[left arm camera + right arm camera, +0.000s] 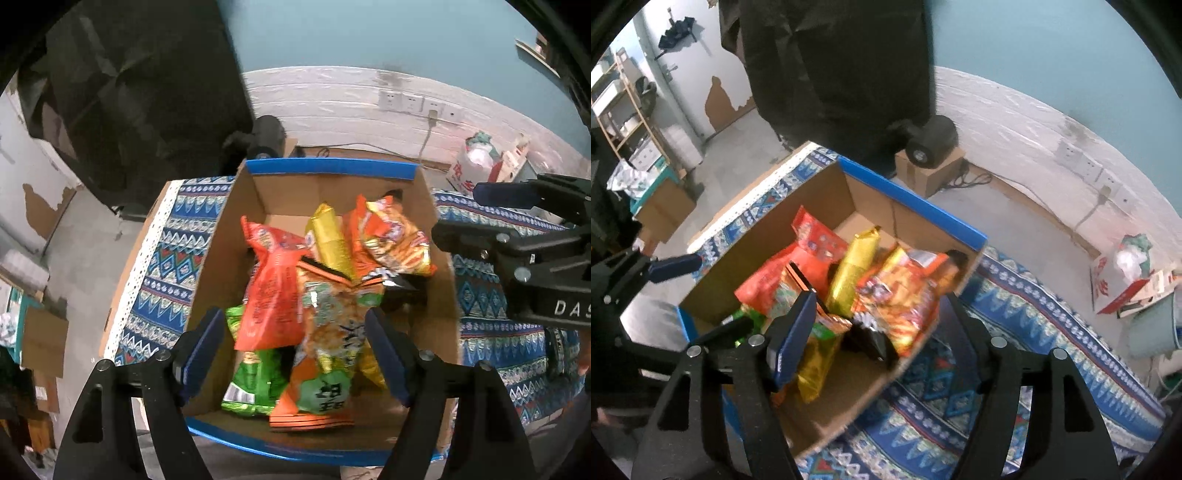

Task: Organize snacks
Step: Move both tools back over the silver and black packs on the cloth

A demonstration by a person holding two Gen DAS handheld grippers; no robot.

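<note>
Snack bags (317, 295) in box (439, 332), box on tablecloth (162, 266).

My left claw (295, 354) is matte black plastic: two broad angular arms, each with a long slot cut through it. A round silver screw sits at every joint. The fingers (201, 354) carry flat, dark blue pads. My right claw (877, 339) is built the same, black with silver screws and blue pads (794, 339). Seen from the left camera, its side shows white letters "DAS" on the black body, with more small screws along the linkage. A sliver of skin shows at each frame edge, too blurred to describe further.
</note>
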